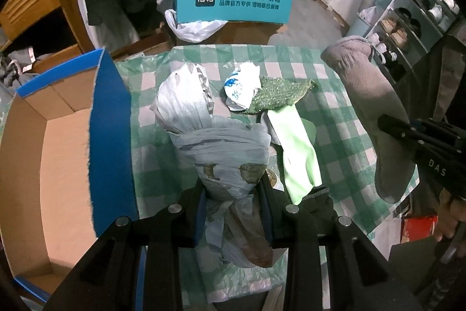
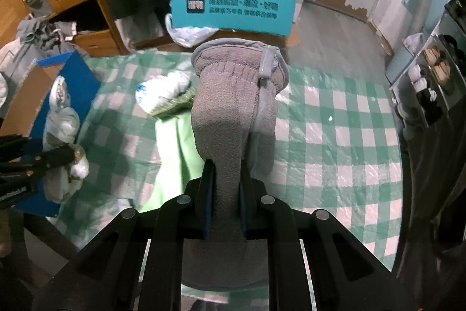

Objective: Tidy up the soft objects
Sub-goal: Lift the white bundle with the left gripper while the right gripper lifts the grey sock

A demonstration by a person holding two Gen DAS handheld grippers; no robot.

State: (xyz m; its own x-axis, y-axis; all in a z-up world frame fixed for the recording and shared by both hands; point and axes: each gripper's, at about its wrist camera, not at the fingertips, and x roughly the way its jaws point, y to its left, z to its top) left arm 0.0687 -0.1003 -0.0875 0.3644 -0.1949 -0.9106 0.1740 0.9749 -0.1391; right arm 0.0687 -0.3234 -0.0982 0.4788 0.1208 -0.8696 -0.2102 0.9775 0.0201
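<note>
Grey fleece glove (image 2: 233, 112) hangs clamped in the right gripper (image 2: 225, 194), its cuff at the far end and its body pinched between the two blue-padded fingers, clear of the checked tablecloth (image 2: 335, 142). Beside it, the left gripper (image 1: 233, 203) is closed on a knotted, crumpled pale plastic bag (image 1: 215, 136), whose bulk stretches forward from the pads over the cloth. Neither set of fingers is fully together; each is held apart only by the soft thing squeezed between them.

Both items appear to be lifted off the table, so the step in hand looks like the carry: two soft things picked up at once and due to go into a container. The likely target is the open cardboard box with blue edging (image 1: 58, 130), which stands just left of the bag at the table's edge. The next move calls for swinging each load over the box's opening and clearing its blue flap before letting go.

Left on the cloth are a light green cloth (image 1: 297, 147), a green sparkly scouring pad (image 1: 279, 95) and a crumpled white wrapper with blue print (image 1: 241, 86), lying close together between the two grippers. A teal box with printed characters (image 1: 233, 0) stands beyond the table.
</note>
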